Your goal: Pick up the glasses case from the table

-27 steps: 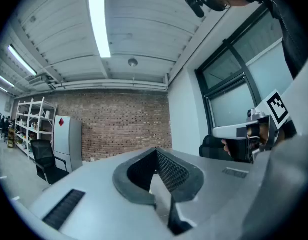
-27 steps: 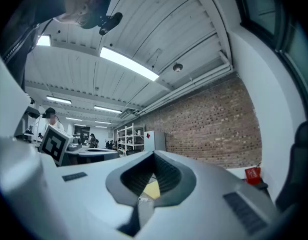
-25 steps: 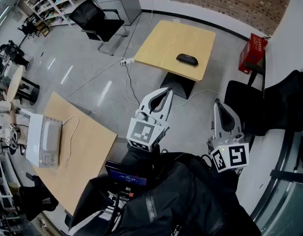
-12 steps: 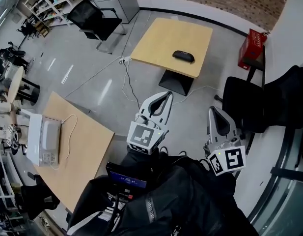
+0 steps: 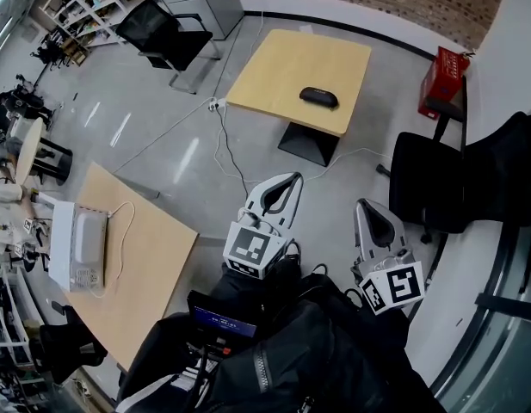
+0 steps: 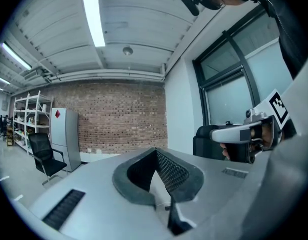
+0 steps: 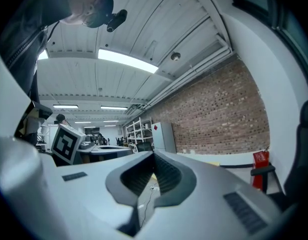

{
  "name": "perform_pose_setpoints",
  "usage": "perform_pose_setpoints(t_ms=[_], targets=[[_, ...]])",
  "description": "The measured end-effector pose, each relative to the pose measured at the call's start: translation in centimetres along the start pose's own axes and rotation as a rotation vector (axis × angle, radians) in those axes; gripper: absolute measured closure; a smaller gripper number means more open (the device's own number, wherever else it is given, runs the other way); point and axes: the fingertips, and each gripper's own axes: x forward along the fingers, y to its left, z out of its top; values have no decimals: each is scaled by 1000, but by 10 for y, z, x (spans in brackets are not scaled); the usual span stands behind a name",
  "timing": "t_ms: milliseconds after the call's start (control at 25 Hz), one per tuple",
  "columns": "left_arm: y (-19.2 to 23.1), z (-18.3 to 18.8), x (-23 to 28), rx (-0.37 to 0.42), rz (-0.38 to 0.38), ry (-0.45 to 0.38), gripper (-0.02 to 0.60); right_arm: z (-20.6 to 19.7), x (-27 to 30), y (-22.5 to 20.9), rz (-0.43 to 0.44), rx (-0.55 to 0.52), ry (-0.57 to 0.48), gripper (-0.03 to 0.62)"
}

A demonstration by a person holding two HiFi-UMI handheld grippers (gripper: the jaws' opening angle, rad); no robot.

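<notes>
The black glasses case (image 5: 318,97) lies on a light wooden table (image 5: 274,67) across the floor, far ahead of both grippers. My left gripper (image 5: 291,180) hangs over the grey floor, its jaws shut and empty. To its right my right gripper (image 5: 361,206) is also shut with nothing in it. In the left gripper view the gripper (image 6: 156,150) points level at a brick wall, and the right gripper (image 6: 243,133) shows at the side. The right gripper view has that gripper (image 7: 154,154) pointing along the room. The case shows in neither gripper view.
A second wooden table (image 5: 145,274) at the near left carries a white device (image 5: 80,248). Black office chairs stand at the far left (image 5: 166,33) and at the right (image 5: 429,179). A red box (image 5: 441,71) sits by the wall, and a white cable (image 5: 222,136) runs over the floor.
Both grippers have sunk and drawn nearer to the body. The far table with the case sits a little higher and further left in the head view. The jaws stayed shut.
</notes>
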Motion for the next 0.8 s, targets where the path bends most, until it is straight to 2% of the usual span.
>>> perform_pose_setpoints(t_ms=[240,440,800], targets=[[16,-9,18,-12,-19,20,581,-6,17,-6,-11,7,22,589],[35,-8,53,-24,-70,2,581,-4,42,-27,-71,3,35,589],[93,-1,110,-36,-164,3,581,17,127,-48,-105,-28,30,589]])
